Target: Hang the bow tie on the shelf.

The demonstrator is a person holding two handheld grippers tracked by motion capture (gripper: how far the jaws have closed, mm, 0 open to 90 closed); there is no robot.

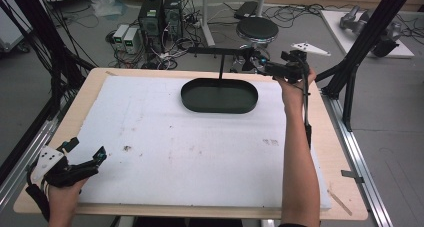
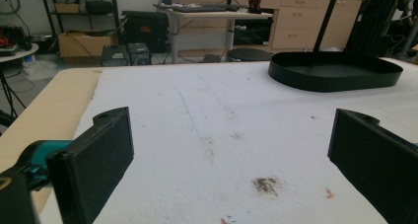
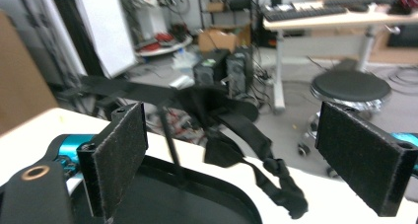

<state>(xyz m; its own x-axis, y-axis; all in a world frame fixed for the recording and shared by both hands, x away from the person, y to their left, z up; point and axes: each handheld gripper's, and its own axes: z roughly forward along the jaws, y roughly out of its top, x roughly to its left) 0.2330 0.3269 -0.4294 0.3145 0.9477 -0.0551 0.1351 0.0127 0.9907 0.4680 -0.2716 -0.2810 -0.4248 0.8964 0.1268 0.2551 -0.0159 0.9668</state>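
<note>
A black oval tray (image 1: 219,106) lies at the far middle of the white foam mat (image 1: 190,152). A thin post (image 1: 220,67) rises behind it and carries a horizontal bar (image 1: 215,50). A black strap-like item (image 3: 256,140) hangs from the bar's right end (image 1: 246,54). My right gripper (image 1: 260,63) is held up at that end. In the right gripper view the right gripper (image 3: 230,110) is open, with the strap beyond its pads (image 3: 121,160), apart from them. My left gripper (image 1: 89,148) rests low at the mat's near left corner, open and empty (image 2: 234,118).
The wooden table edge (image 1: 90,92) frames the mat. A black stool (image 1: 257,29), computer towers (image 1: 160,17) and cables stand on the floor behind the table. Black frame struts (image 1: 360,47) rise at the right. The tray (image 2: 335,71) lies far right in the left gripper view.
</note>
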